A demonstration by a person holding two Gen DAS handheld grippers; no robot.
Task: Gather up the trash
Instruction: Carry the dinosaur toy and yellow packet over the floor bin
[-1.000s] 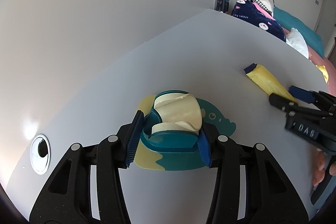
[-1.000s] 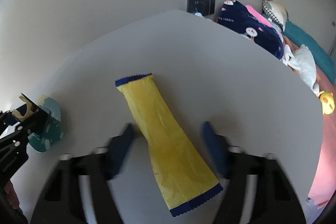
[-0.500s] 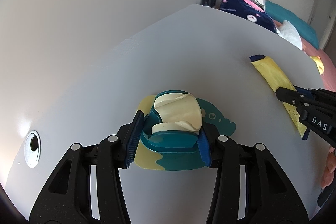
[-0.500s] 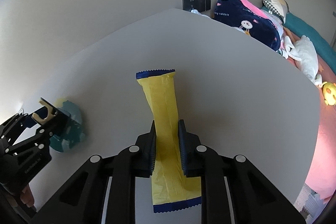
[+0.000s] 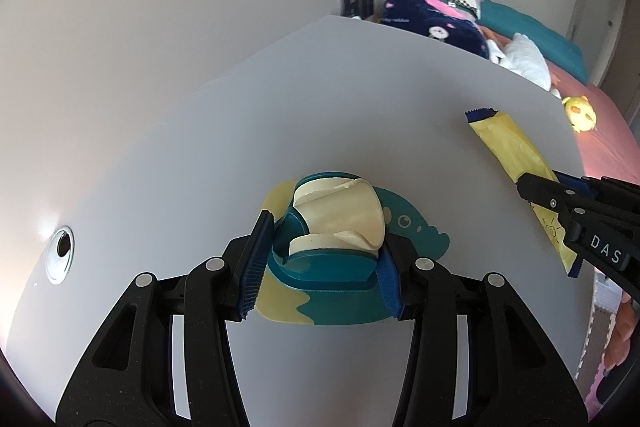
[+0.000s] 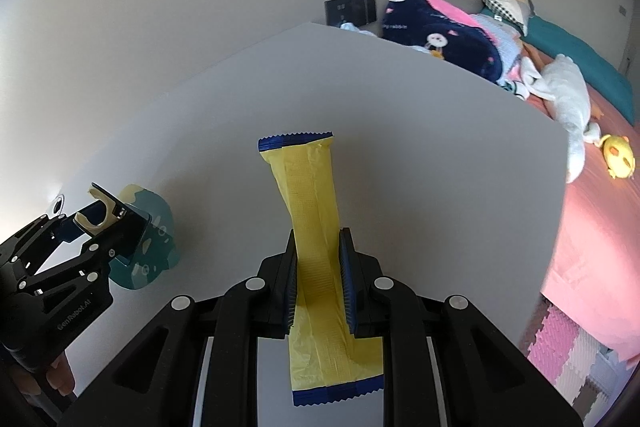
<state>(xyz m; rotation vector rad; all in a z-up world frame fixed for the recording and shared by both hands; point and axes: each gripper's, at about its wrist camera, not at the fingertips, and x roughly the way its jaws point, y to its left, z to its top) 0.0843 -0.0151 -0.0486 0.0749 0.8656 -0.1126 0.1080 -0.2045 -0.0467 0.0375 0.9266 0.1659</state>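
Yellow wrapper [image 6: 316,223] clamped mid-length in the right gripper [image 6: 319,283], long axis running up the frame's centre; at lower left, left gripper [image 5: 320,263] closed on a teal dispenser [image 5: 332,227].

A yellow wrapper [image 6: 316,239] with dark blue serrated ends sits between blue ribbed pads [image 6: 346,283] on black tongs [image 6: 318,285]. Other black tongs [image 5: 320,267] frame a teal-and-cream holder [image 5: 332,227] on a teal and pale yellow fish-shaped card [image 5: 416,231]. The worktop [image 5: 280,115] is plain pale grey. At two o'clock, a navy blanket [image 6: 436,35] printed with white cartoon faces lies on a pink bed [image 6: 592,227] with teal bedding [image 6: 576,59] and a yellow toy [image 6: 618,151].
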